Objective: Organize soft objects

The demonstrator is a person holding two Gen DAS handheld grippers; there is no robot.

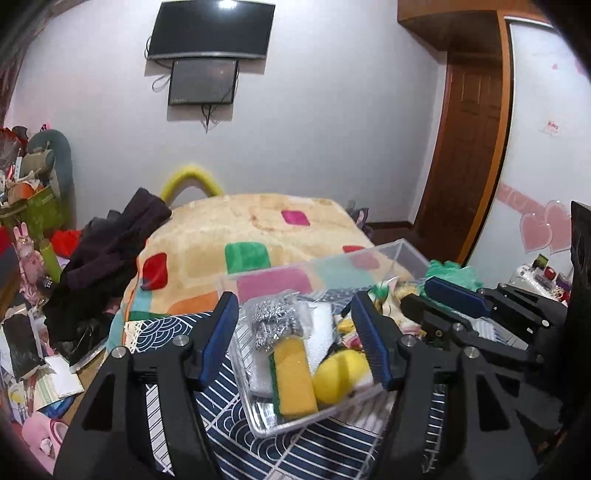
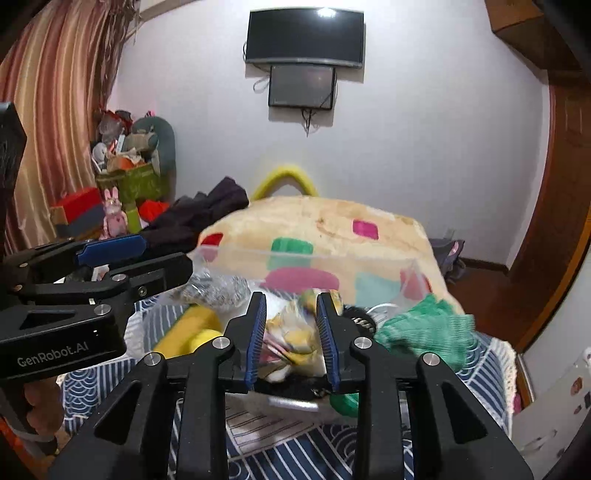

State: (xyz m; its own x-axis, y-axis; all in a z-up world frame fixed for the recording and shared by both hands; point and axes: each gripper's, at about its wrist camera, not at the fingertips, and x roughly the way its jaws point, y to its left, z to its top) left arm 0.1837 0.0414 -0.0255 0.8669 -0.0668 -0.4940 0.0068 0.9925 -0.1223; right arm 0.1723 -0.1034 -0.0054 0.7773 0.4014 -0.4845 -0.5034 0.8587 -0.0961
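Patterned cloth (image 2: 291,332) pinched in right gripper (image 2: 291,341).

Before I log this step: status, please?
Left gripper open over clear plastic bin. Right gripper shut on yellow-white patterned cloth. Green knitted cloth beside it.

One clear bin (image 1: 402,251), two yellow sponges (image 1: 295,380), one steel scourer (image 1: 273,321), one green cloth (image 2: 428,328), two screens (image 1: 214,29).

Left gripper (image 1: 295,343) spread wide, level, pointing forward; right gripper (image 2: 291,339) narrowed, its 2 jaws pinching.
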